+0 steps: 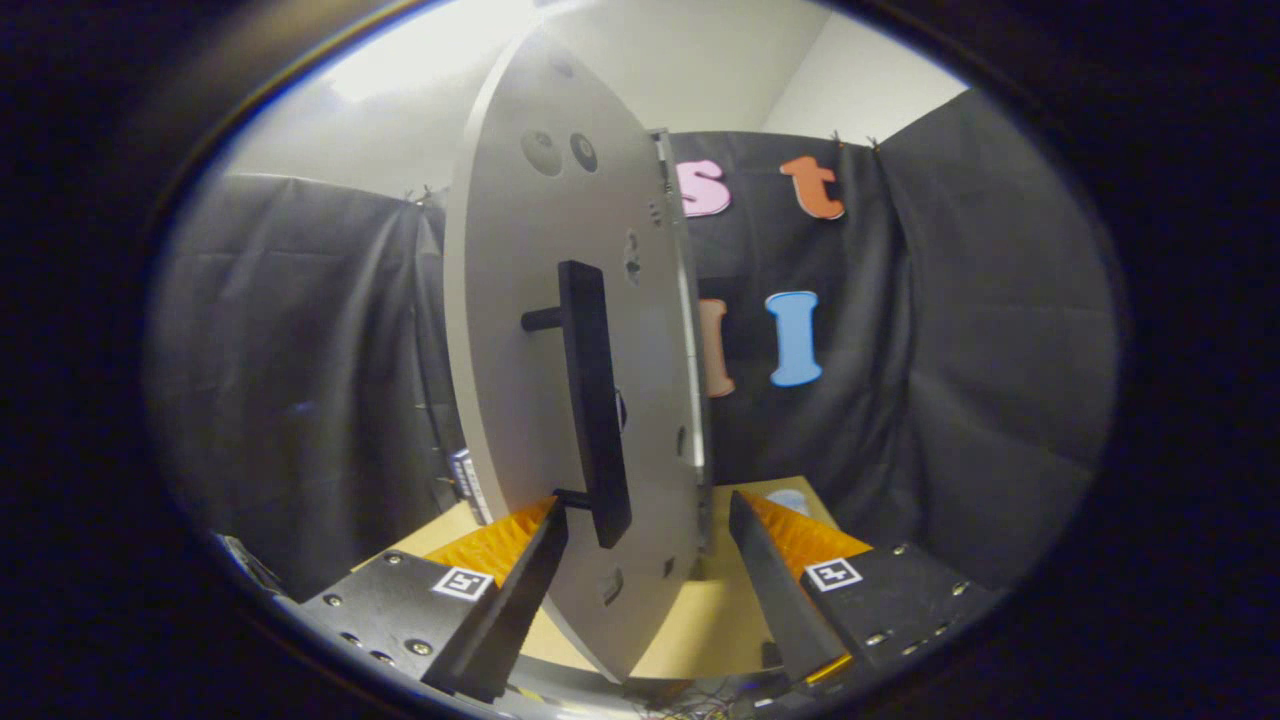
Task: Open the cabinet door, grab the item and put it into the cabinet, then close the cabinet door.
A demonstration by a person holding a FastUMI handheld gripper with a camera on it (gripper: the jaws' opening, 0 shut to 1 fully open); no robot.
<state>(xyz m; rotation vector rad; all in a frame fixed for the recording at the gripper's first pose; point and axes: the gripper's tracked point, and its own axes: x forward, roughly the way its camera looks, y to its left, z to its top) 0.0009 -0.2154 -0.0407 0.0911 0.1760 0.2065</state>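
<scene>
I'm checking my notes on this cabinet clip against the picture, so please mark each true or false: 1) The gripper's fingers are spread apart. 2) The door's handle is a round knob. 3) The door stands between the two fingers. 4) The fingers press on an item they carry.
1) True: the gripper is open, its fingers wide apart.
2) False: the handle is a long dark bar on two posts.
3) True: the cabinet door, seen nearly edge-on, sits between them.
4) False: nothing is clamped; the door and handle stand in the gap, the bar's lower end close beside the left finger.
</scene>
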